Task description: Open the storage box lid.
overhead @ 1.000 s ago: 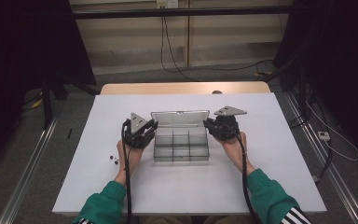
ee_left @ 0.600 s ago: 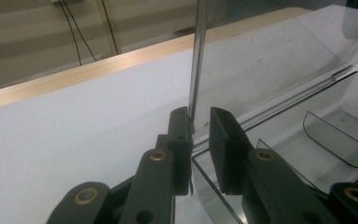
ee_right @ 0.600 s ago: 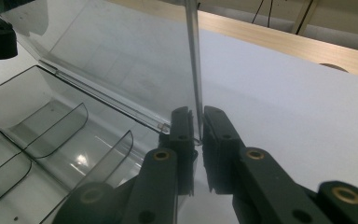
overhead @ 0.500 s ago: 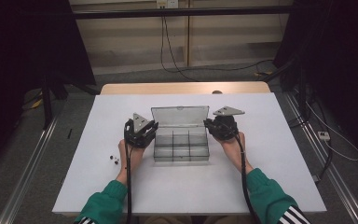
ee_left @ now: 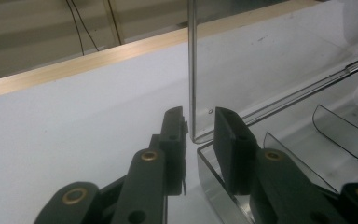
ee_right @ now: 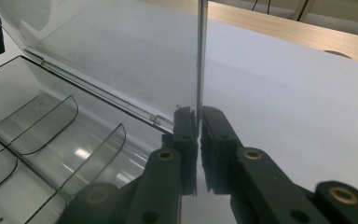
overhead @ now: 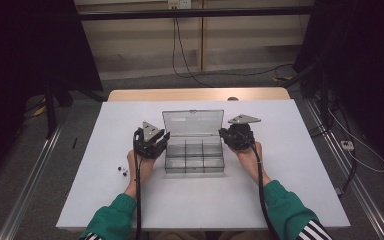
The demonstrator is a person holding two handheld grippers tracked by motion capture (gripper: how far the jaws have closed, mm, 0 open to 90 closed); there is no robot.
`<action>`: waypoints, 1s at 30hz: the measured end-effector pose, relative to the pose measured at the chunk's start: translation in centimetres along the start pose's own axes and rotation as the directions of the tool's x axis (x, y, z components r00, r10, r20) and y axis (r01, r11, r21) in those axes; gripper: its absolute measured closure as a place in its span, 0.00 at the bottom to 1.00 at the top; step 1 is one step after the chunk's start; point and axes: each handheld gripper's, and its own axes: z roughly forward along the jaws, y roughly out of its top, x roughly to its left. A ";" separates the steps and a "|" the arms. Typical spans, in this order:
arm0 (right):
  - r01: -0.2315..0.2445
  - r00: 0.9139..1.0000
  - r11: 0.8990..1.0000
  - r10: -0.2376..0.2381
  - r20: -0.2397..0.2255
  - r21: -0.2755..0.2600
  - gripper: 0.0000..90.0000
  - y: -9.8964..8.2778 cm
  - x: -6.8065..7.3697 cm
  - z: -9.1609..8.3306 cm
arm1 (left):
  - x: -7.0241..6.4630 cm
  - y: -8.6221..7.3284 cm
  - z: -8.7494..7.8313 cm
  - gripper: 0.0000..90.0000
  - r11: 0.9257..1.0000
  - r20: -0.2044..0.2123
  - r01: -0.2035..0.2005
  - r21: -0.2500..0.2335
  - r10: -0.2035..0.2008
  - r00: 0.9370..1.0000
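Observation:
A clear plastic compartment box point(overhead: 194, 161) sits mid-table with its hinged lid point(overhead: 192, 122) raised upright at the back. My left gripper point(overhead: 164, 139) is at the lid's left edge. In the left gripper view its jaws point(ee_left: 198, 126) have just been opening: the lid's lower corner point(ee_left: 192, 93) stands between them with a gap on both sides. My right gripper point(overhead: 224, 134) is at the lid's right edge. In the right gripper view it point(ee_right: 199, 119) is shut on that thin edge of the lid point(ee_right: 199, 56). The compartments point(ee_right: 51, 140) look empty.
A few small dark pieces point(overhead: 122, 171) lie on the white table point(overhead: 280, 200) left of my left hand. A wooden strip point(overhead: 195, 94) runs along the table's far edge. Cables trail from both grippers toward the person.
The lid stands a little more upright than a second ago. Both hands have stayed about where they were.

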 end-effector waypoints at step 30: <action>0.033 0.978 0.995 -0.012 -0.209 0.099 0.19 -1.3 0.4 -4.3 | 0.4 -0.7 -4.6 0.16 0.991 0.052 -0.072 0.116 0.066 0.996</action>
